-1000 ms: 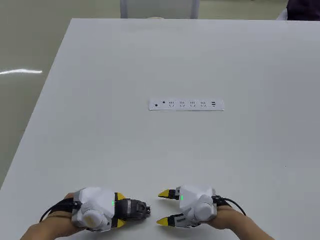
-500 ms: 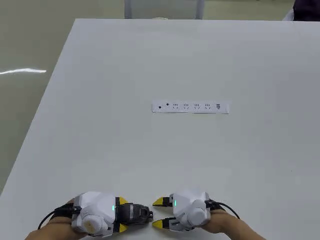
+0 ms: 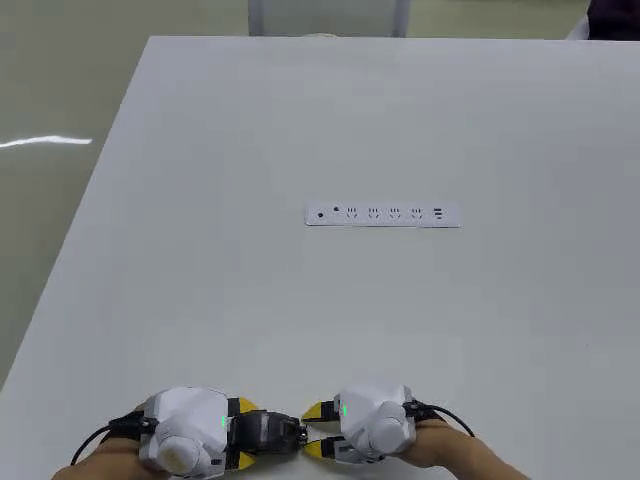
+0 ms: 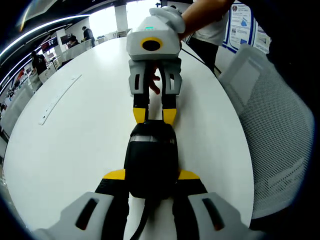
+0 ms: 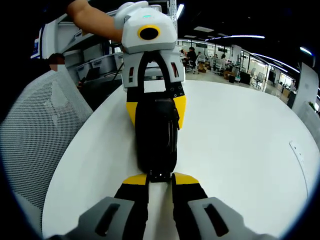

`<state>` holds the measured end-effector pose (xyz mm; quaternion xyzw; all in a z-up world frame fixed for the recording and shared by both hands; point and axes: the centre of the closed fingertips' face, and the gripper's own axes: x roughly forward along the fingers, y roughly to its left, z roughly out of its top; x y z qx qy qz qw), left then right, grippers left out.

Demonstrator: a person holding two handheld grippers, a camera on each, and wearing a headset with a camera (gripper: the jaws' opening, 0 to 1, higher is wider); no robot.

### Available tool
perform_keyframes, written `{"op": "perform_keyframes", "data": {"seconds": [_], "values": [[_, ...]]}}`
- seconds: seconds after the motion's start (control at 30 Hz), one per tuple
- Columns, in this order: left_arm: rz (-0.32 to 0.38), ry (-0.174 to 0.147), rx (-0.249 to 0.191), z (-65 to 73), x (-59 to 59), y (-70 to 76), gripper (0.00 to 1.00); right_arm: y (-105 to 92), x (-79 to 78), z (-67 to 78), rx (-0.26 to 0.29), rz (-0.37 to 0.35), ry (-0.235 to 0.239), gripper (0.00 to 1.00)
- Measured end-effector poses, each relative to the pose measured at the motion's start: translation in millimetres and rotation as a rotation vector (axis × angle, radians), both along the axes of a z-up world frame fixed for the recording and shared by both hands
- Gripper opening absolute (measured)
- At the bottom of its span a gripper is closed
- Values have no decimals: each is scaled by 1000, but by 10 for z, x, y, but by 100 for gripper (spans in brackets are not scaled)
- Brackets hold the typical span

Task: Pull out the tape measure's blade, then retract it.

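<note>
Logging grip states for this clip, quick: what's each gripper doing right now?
Left gripper: closed on the black plastic tape measure.
Right gripper: jaws flank the tape measure's front end; whether they grip it cannot be told.

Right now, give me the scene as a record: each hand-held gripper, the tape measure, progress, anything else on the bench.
left hand-held gripper: shut on the black tape measure, clamping its case from both sides
right hand-held gripper: jaws narrowly apart, flanking the case's front end; contact unclear
progress: nothing drawn out of the case yet
location: near edge of the white table, the two facing each other
other: white power strip mid-table, well apart from both
</note>
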<state>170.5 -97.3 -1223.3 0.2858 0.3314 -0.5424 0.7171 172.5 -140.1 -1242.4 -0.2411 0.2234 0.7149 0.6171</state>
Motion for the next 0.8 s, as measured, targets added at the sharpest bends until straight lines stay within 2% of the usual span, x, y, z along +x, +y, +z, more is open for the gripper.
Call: {"op": "perform_keyframes", "data": {"seconds": [0.37,0.43,0.6,0.8], "values": [[8,4,-29,5,2,23,29,9,-13,-3,-4,-15,33,14],[10,4,-33,5,2,26,29,14,-12,2,-3,-12,27,14],[10,4,-45,6,0,47,29,15,-22,21,-9,-32,70,13],[15,9,-52,7,-2,62,29,22,-30,40,-12,-21,69,12]]}}
